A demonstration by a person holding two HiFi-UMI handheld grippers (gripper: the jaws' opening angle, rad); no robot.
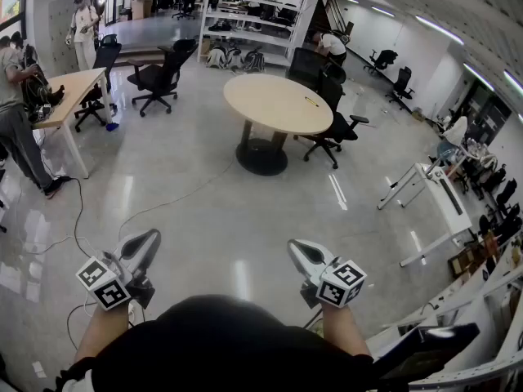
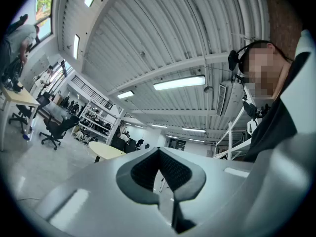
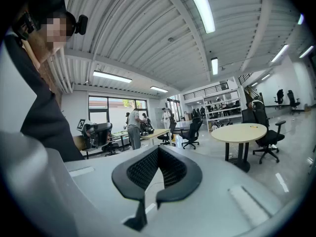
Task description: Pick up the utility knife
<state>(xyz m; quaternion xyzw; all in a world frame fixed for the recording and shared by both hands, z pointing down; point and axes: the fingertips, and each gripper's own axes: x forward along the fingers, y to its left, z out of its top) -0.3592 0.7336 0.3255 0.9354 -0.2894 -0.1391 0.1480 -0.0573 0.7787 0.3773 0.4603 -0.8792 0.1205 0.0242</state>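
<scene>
I'm guessing the utility knife (image 1: 311, 100) is that small yellowish thing lying on the round table (image 1: 261, 113) across the room, tho it's too small to say for sure. It's sitting well apart from both claws, w/ open floor (image 1: 221, 211) in between. The left gripper (image 1: 149, 238) and the right gripper (image 1: 297, 249) are hanging in front of the person's body, jaws clenched tip to tip w/ nothing in them; each gripper view is showing pads meeting on air. So imo we're looking at the approach step, grab not begun. Next move is calling for walking over to the table, opening a claw and lining it up over the knife's body. Black office chairs (image 1: 337, 129) are crowding the table's far side, so the near side is looking easier. Labels: nothing readable, only square markers on the gripper cubes (image 1: 105, 282).
</scene>
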